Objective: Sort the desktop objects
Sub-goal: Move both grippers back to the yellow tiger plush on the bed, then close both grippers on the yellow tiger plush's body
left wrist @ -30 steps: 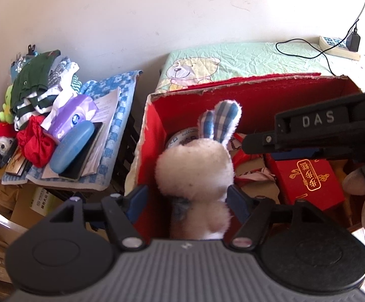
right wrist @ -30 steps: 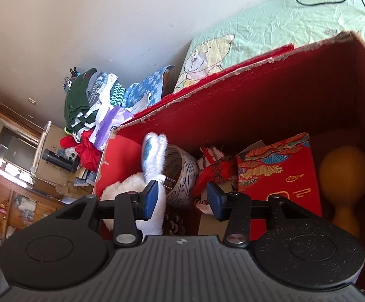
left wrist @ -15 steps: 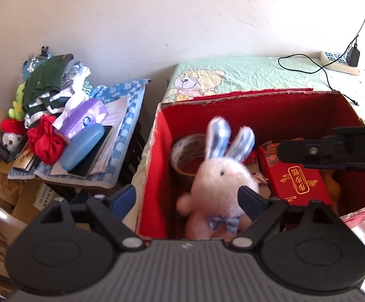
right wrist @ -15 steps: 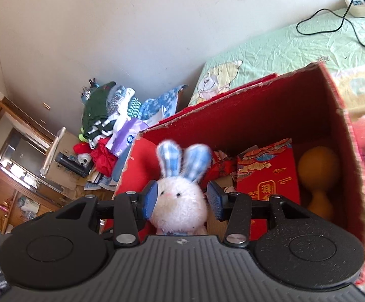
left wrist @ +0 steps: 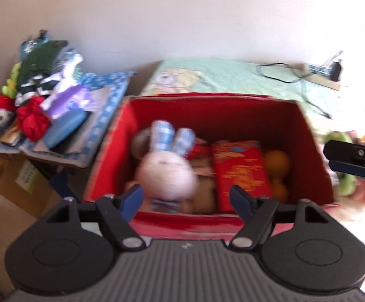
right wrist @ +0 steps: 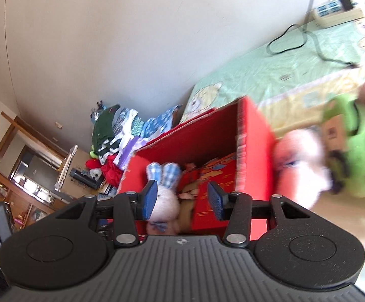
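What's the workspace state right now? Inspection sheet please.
Surface: bed with a green bear-print sheet; image blurred.
Job's things: red box open, holding a plush rabbit, a red packet and an orange gourd-shaped item.
Clutter: a pink plush and a green toy lie right of the box, outside it.
Grippers: left gripper open, empty, above the box's near wall; right gripper open, empty.
Cables: power strip with a black cable on the sheet.
Surroundings: white wall; side pile of clothes, a blue case.
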Available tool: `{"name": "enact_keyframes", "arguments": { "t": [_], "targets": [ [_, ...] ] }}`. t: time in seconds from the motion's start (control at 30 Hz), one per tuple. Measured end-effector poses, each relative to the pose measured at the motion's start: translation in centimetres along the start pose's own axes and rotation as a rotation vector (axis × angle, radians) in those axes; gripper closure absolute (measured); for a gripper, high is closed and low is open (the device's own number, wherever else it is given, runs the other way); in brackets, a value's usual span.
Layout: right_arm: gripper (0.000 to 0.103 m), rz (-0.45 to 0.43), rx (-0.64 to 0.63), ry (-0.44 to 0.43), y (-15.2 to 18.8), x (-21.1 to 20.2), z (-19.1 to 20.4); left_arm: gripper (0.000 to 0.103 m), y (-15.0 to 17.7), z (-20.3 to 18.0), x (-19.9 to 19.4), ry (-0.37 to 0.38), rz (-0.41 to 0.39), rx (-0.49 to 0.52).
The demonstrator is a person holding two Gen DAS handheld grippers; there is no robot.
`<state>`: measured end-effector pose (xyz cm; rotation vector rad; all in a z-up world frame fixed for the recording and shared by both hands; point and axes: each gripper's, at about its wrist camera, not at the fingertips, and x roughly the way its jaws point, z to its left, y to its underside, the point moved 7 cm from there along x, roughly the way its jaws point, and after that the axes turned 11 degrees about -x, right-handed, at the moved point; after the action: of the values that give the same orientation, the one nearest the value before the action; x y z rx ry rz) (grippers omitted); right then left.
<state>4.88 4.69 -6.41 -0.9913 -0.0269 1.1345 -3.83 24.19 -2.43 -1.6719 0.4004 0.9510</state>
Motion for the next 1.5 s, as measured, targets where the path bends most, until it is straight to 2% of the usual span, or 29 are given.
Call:
{"name": "enact_keyframes", "arguments": {
  "t": [0.13,0.37,0.67,0.83,0.93,1.03,1.1,1.17,1.27,1.33,1.5],
  "targets": [
    [0.054,-0.024,-0.001,0.045,-0.3,-3.5,-2.9,0.026,1.1,-5.8,-1.0,0.066,-0.017,0.071],
    [0.053,-0.049,0.023,0.134,-0.1,-9.2,-8.7,0.026,3.0,-16.2,-0.9,0.229,0.014,0.146],
    [0.052,-0.095,0.086,0.259,-0.3,-15.3,-16.1,0.026,5.6,-27.8,1.0,0.414,0.128,0.221],
    [0.048,-0.123,0.145,0.299,-1.2,-17.1,-20.3,0.026,5.8,-33.5,2.2,0.534,0.175,0.234],
    [0.047,-0.118,0.167,0.309,-1.9,-17.2,-22.8,0.026,6.1,-36.2,3.4,0.591,0.232,0.225],
    [0.047,-0.089,0.204,0.286,-2.4,-16.4,-25.0,0.026,6.3,-38.2,5.0,0.612,0.282,0.214],
    [0.047,-0.075,0.229,0.249,-2.8,-15.7,-26.0,0.026,6.1,-39.0,6.0,0.598,0.288,0.208],
    [0.047,-0.057,0.254,0.205,-3.1,-14.9,-26.8,0.026,5.6,-39.2,7.0,0.587,0.303,0.194],
    [0.045,-0.034,0.247,0.177,-3.6,-13.6,-27.4,0.026,4.7,-39.3,8.5,0.612,0.35,0.136],
    [0.044,-0.015,0.24,0.163,-3.7,-12.6,-27.6,0.025,4.4,-39.2,9.8,0.595,0.374,0.111],
    [0.043,0.04,0.284,0.121,-3.5,-9.9,-28.9,0.026,4.5,-39.3,11.7,0.566,0.397,0.116]
  ]
}}
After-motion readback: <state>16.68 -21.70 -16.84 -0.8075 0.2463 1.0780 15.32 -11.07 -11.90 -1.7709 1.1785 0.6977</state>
